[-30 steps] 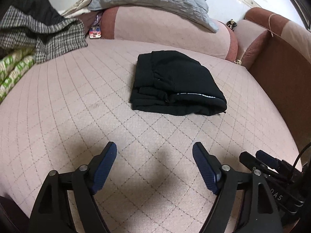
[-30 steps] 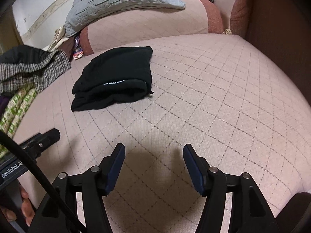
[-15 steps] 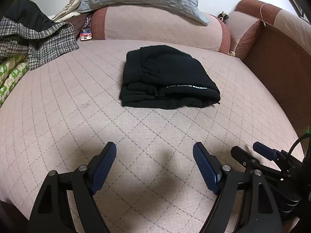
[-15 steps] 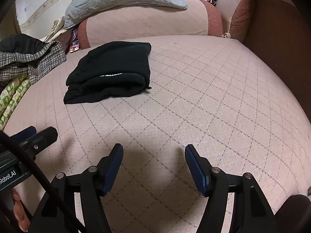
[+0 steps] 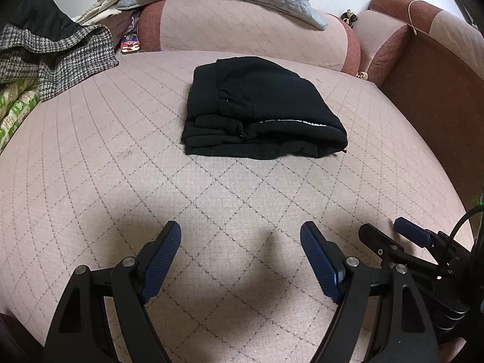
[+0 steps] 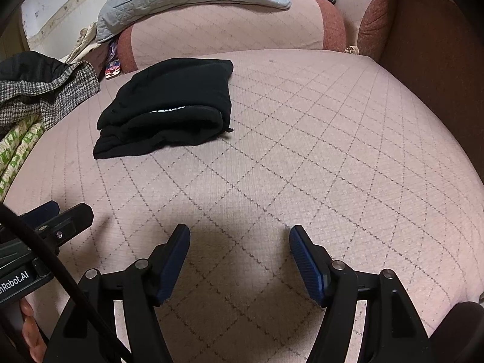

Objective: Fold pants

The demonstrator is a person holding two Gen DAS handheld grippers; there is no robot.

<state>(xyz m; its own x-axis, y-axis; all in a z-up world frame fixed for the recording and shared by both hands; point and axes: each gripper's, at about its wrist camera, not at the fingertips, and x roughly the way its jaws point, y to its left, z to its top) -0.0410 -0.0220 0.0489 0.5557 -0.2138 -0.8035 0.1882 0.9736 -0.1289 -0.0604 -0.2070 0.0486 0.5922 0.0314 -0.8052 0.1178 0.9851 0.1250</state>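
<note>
On my left, my left gripper [image 5: 240, 237] has its jaws wide open with nothing in them, and in the last second it has swung a little so the black pants [image 5: 260, 109] now sit more in the middle ahead of it. The pants lie in a neat folded pile on the pink bed [image 5: 90, 151], well apart from me and not touching me. On my right, my right gripper [image 6: 239, 239] is open and empty too and has pulled back a bit, so I think the folding is done.
</note>
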